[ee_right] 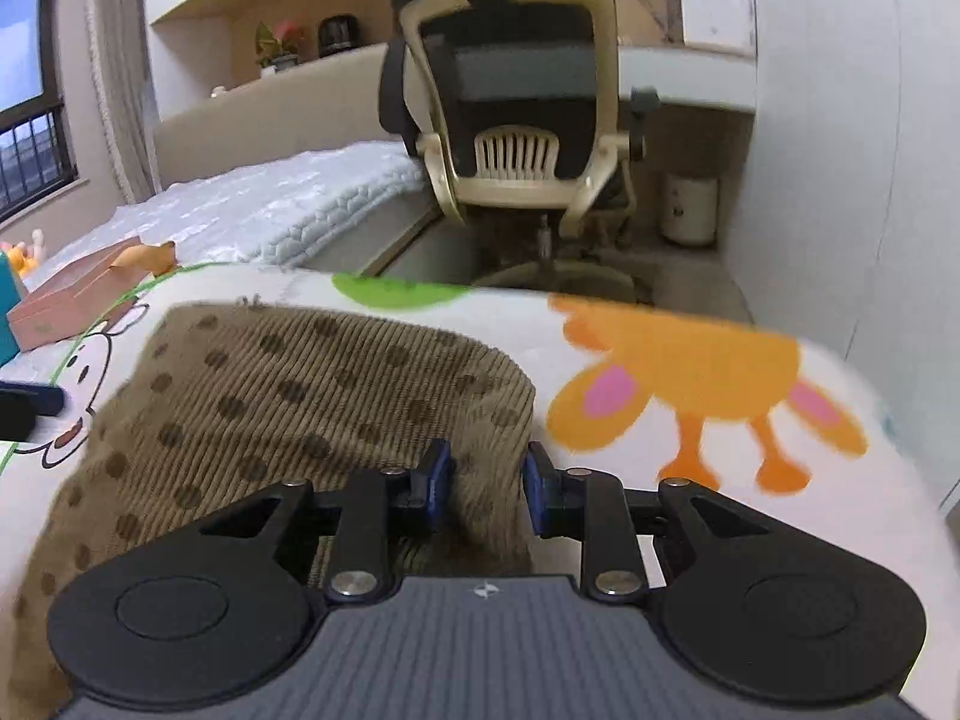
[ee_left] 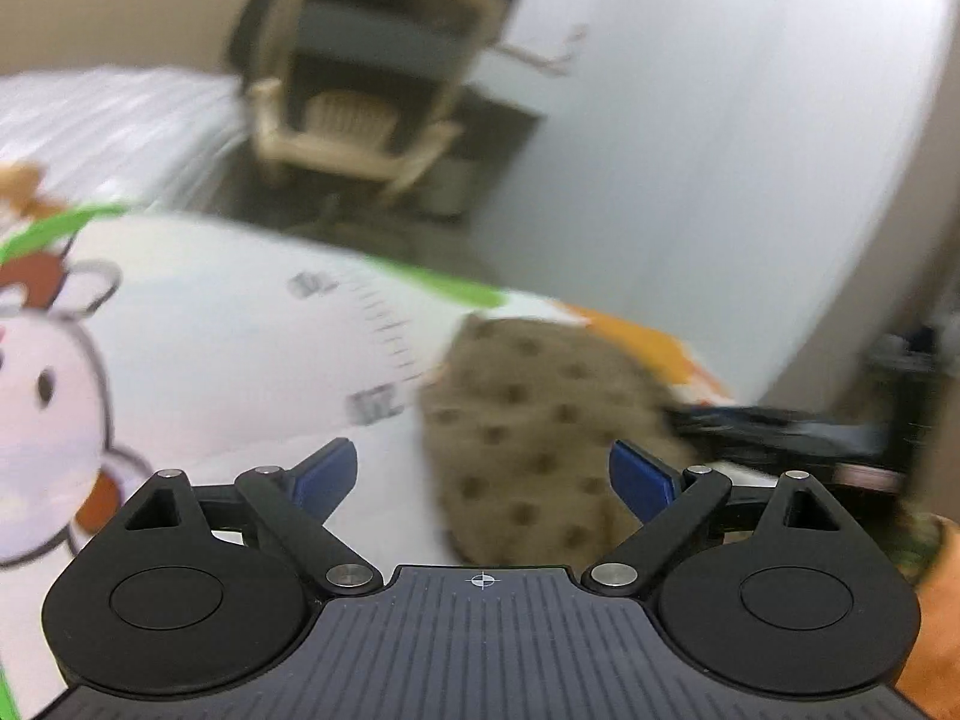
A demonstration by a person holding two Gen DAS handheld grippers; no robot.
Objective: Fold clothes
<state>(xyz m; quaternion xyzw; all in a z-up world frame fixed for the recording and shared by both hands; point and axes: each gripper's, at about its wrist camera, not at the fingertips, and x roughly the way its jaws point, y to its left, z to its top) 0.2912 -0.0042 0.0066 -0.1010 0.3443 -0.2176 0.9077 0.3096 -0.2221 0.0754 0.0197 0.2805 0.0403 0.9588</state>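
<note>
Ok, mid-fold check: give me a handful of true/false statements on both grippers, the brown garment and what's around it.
1. The right gripper is shut on a bunched edge of the brown spotted corduroy garment. True.
2. The left gripper is also clamped on the garment. False: its jaws stand wide apart and hold nothing.
3. The garment lies on a white cartoon-print mat with an orange animal figure. True.
4. The office chair stands on the mat beside the garment. False: it stands on the floor beyond the mat's far edge.
5. A pink box sits to the left of the garment in the right wrist view. True.
</note>
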